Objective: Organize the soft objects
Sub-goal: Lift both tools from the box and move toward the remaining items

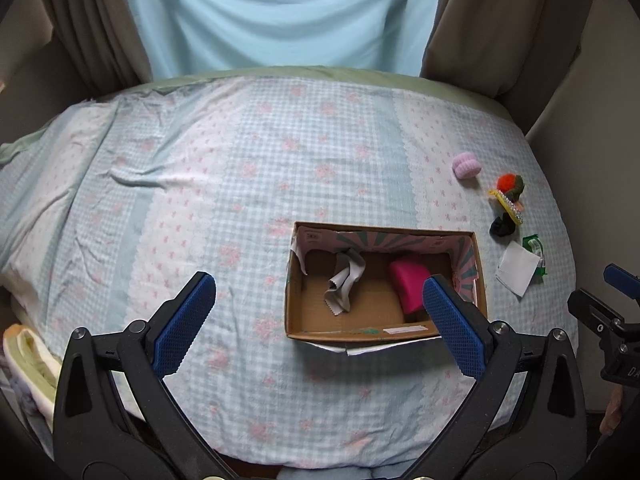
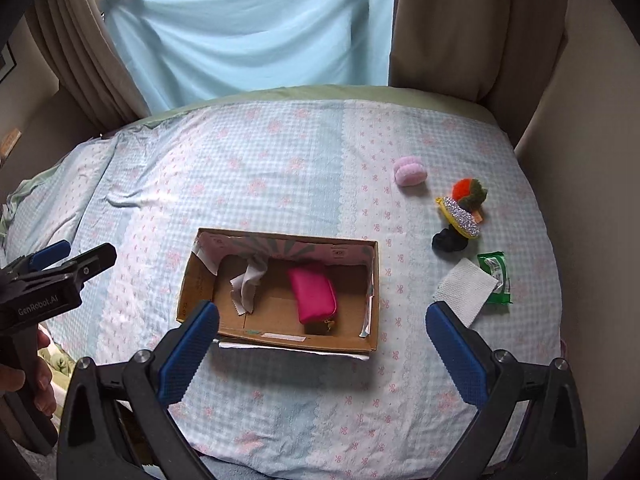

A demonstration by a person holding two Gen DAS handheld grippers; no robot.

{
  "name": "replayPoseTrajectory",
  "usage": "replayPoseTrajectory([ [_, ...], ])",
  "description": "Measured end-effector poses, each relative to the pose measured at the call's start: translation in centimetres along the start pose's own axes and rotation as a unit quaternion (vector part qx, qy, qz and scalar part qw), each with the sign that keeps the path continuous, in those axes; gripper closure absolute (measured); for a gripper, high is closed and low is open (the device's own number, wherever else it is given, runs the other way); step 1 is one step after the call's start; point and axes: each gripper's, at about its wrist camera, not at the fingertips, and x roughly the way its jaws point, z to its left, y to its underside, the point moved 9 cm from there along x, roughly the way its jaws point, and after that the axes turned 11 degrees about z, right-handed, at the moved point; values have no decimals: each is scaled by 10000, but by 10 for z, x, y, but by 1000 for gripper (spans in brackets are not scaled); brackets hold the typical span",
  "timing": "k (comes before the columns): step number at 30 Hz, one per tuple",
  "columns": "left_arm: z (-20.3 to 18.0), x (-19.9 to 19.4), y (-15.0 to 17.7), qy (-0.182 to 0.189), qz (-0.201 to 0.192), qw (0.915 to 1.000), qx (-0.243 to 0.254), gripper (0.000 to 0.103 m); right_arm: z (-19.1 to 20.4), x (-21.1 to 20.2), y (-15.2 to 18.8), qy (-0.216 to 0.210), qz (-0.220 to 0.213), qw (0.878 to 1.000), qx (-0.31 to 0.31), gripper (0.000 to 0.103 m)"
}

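Note:
An open cardboard box (image 1: 304, 330) (image 2: 200, 276) sits on the bed. Inside lie a grey cloth (image 1: 346, 280) (image 2: 248, 284) and a pink pouch (image 1: 408, 282) (image 2: 314, 292). To its right on the bed lie a pink fluffy puff (image 1: 466, 165) (image 2: 410, 171), an orange-green pompom (image 1: 512, 183) (image 2: 470, 192), a glittery yellow clip (image 1: 508, 204) (image 2: 462, 216), a black scrunchie (image 1: 502, 227) (image 2: 448, 241), a white cloth (image 1: 517, 268) (image 2: 464, 290) and a green packet (image 1: 535, 246) (image 2: 496, 282). My left gripper (image 1: 320, 320) is open and empty above the box's near side. My right gripper (image 2: 322, 344) is open and empty, in front of the box.
The bed has a blue checked cover with pink flowers (image 1: 240, 168) (image 2: 280, 152). A light blue curtain (image 1: 280, 12) (image 2: 248, 32) and brown drapes hang behind. Folded yellowish fabric (image 1: 28, 356) lies at the bed's left edge.

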Motion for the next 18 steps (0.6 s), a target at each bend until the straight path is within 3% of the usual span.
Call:
replayPoseTrajectory([
  [8,-30,-52,3,326,-494,9982,28,0,-30,-62,11,152,-638,9963,562,0],
  [18,-132,-54,8,548,-557,9967,203,0,-122,-92,40,184,-984,9885,1131,0],
])
